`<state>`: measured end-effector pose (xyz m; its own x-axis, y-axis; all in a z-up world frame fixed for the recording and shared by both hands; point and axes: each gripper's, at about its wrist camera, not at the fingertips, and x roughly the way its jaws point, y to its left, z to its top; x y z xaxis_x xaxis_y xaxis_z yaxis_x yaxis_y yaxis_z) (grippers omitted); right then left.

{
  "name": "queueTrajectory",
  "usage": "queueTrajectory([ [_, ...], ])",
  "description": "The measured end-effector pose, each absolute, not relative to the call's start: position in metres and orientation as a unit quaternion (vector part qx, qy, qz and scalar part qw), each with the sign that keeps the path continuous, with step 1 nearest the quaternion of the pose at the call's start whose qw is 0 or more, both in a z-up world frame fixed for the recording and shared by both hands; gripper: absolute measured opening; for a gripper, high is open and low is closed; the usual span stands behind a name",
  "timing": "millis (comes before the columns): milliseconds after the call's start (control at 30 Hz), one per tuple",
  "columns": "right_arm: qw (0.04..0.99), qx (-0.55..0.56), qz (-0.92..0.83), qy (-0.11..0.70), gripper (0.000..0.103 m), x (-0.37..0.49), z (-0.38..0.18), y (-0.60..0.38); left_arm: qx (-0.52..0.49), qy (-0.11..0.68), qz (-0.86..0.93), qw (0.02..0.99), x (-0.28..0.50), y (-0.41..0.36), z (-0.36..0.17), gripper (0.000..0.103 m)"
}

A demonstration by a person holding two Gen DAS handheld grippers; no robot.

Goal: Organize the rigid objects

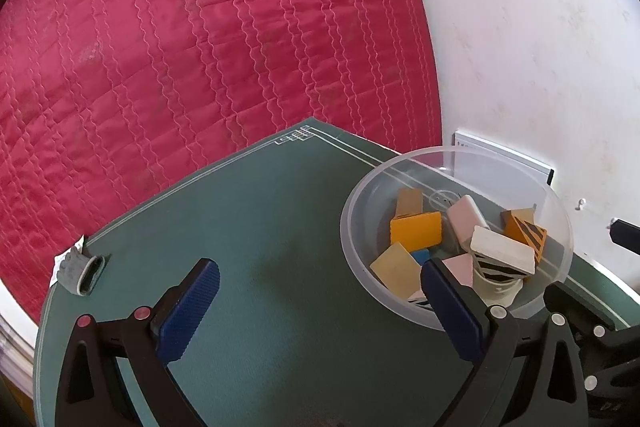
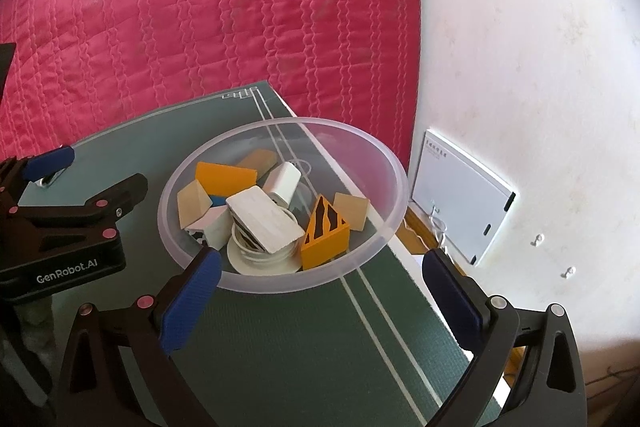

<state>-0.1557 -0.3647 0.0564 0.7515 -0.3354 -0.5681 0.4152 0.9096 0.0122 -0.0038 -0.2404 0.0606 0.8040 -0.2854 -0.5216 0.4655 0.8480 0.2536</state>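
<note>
With blocks heaped in the clear bowl [image 2: 280,131] at frame centre — gathered, apparently, to keep the green mat [image 1: 260,227] free. Left gripper [image 1: 320,311], right gripper [image 2: 320,299]: jaws spread wide, gripping nothing, poised before the bowl — likely just let go.

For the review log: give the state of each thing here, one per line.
Left gripper: open, holding nothing.
Right gripper: open, holding nothing.
Clear bowl: upright on the green mat, holding the blocks.
White block: lying on top of the pile.
Grey glove: lying at the mat's edge.
</note>
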Motion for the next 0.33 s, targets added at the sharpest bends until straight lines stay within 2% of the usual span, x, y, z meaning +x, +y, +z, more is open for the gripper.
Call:
queueTrajectory([
  [333, 0.934, 0.066, -0.193, 0.293, 0.101, -0.1545, 0.0539, -0.3612, 0.183, 0.257, -0.197, 0.928, 0.0009, -0.2373, 0.0576, 0.102],
])
